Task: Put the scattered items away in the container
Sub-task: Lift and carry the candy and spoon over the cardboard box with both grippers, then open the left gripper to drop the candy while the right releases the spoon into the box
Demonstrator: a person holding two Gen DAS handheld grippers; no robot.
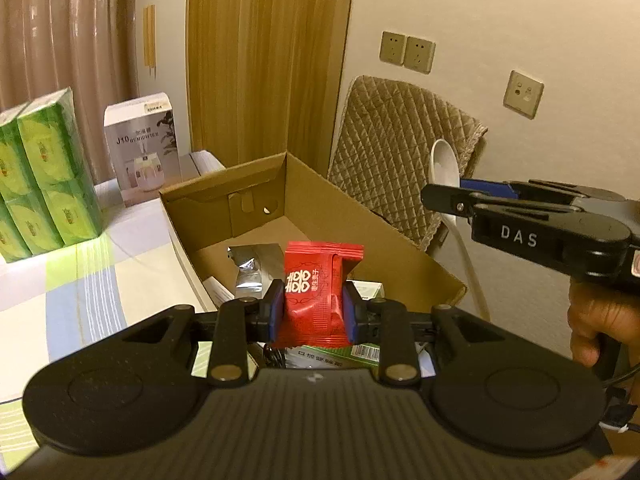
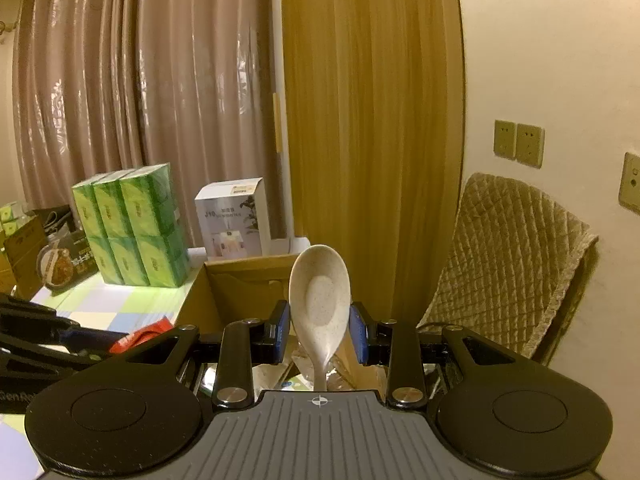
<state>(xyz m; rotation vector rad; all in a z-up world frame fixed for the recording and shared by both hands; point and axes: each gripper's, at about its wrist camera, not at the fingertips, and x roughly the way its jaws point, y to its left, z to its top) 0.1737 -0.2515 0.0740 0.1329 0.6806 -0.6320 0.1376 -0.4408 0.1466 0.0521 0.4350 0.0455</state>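
A checked cloth covers the bench (image 1: 80,280), backed by curtains and a wood panel. The left gripper (image 1: 311,312) has its jaws closed on a red snack packet (image 1: 316,292), held upright over the near end of the open cardboard box (image 1: 360,216) at the bench's right edge; a silver pouch (image 1: 250,264) already lies inside. The right gripper (image 2: 319,328) clamps a speckled white spoon (image 2: 320,292) at the base of its bowl, just above the box. Judging from this, lower each well below the rim before letting go, one at a time, so nothing bounces out.
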